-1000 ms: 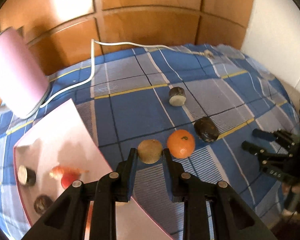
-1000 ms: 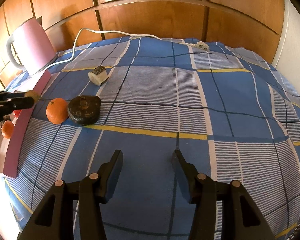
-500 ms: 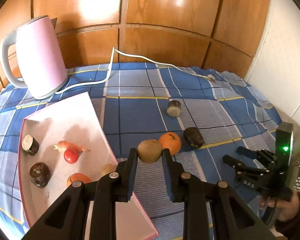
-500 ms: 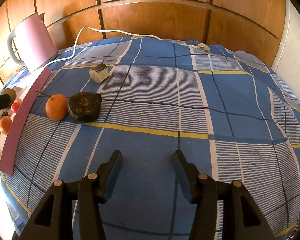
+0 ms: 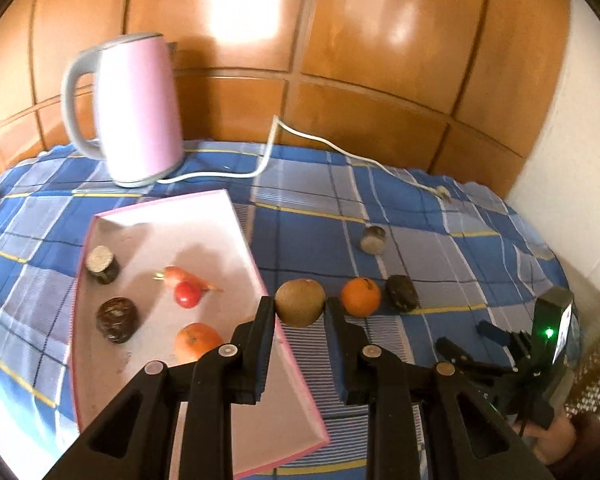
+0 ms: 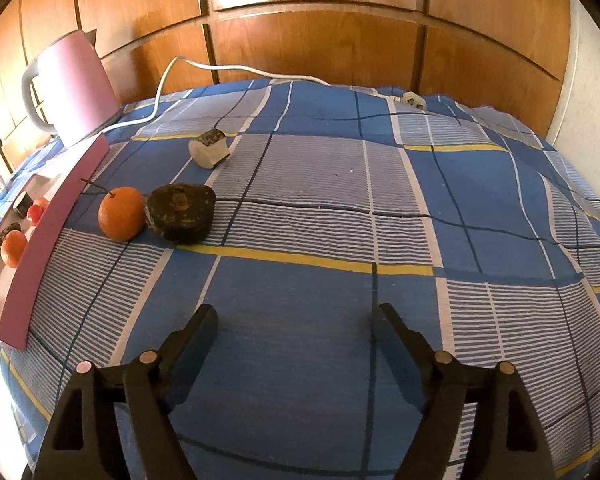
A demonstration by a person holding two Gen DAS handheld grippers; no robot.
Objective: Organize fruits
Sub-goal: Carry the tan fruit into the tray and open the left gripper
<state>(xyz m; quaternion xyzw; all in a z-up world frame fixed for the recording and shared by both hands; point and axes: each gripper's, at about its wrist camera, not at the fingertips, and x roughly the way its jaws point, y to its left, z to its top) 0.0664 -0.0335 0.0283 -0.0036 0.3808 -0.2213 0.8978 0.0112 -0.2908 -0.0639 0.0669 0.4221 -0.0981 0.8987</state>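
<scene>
My left gripper (image 5: 300,308) is shut on a brown kiwi (image 5: 300,302), held in the air above the right rim of the pink tray (image 5: 140,360). In the tray lie a red cherry tomato (image 5: 187,294), an orange fruit (image 5: 196,340), two dark round pieces and a carrot-like piece. On the blue checked cloth sit an orange (image 6: 121,213), a dark brown fruit (image 6: 180,213) right beside it and a pale cut piece (image 6: 209,148). My right gripper (image 6: 296,320) hovers low over bare cloth, its jaws opening with nothing between them; it also shows at the left wrist view's right edge (image 5: 464,340).
A pink kettle (image 5: 134,108) stands at the back left against the wooden panel wall. Its white cord (image 6: 236,70) runs across the back of the cloth to a plug (image 6: 412,100). A white wall borders the right side.
My left gripper has risen and swung left with the kiwi, so the tray and kettle now show in full. The right gripper's jaws have spread much wider and stayed in place.
</scene>
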